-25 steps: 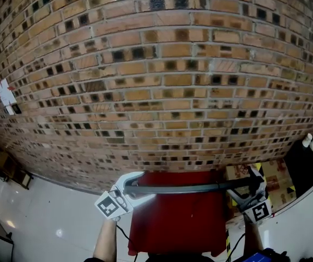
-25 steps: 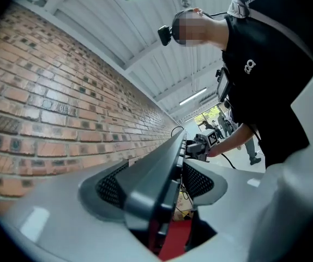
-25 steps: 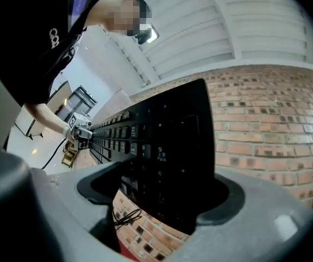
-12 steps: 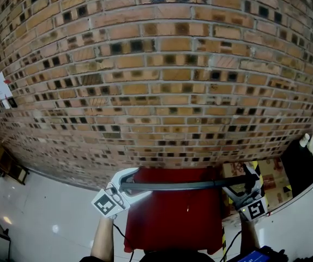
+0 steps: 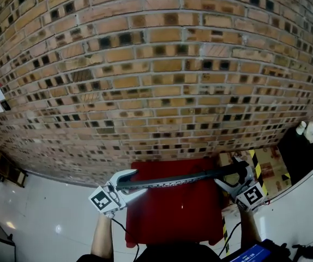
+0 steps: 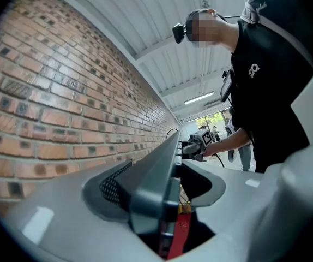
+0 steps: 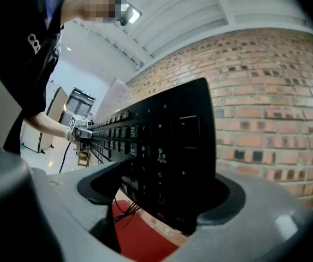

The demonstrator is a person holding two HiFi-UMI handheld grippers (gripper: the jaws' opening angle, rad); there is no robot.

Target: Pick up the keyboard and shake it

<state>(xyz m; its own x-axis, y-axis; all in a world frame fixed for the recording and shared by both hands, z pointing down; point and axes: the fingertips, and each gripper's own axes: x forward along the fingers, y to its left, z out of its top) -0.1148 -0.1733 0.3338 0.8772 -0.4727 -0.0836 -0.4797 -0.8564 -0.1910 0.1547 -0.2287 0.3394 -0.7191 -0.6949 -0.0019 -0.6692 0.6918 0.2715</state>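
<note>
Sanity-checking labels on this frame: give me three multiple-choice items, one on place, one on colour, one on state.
1. The keyboard, relative to the table, is:
A. lying flat on it
B. in the air above it
C. under it
2. The table top is:
A. green
B. blue
C. red
3. The keyboard is:
A. gripped at both ends
B. gripped at one end
C. not held

1 B: it hangs tilted, clear of the table.
2 C: red shows beneath the keyboard.
3 A: the left hand-held gripper, jaws closing, has one end between them. The right hand-held gripper clamps the other.
</note>
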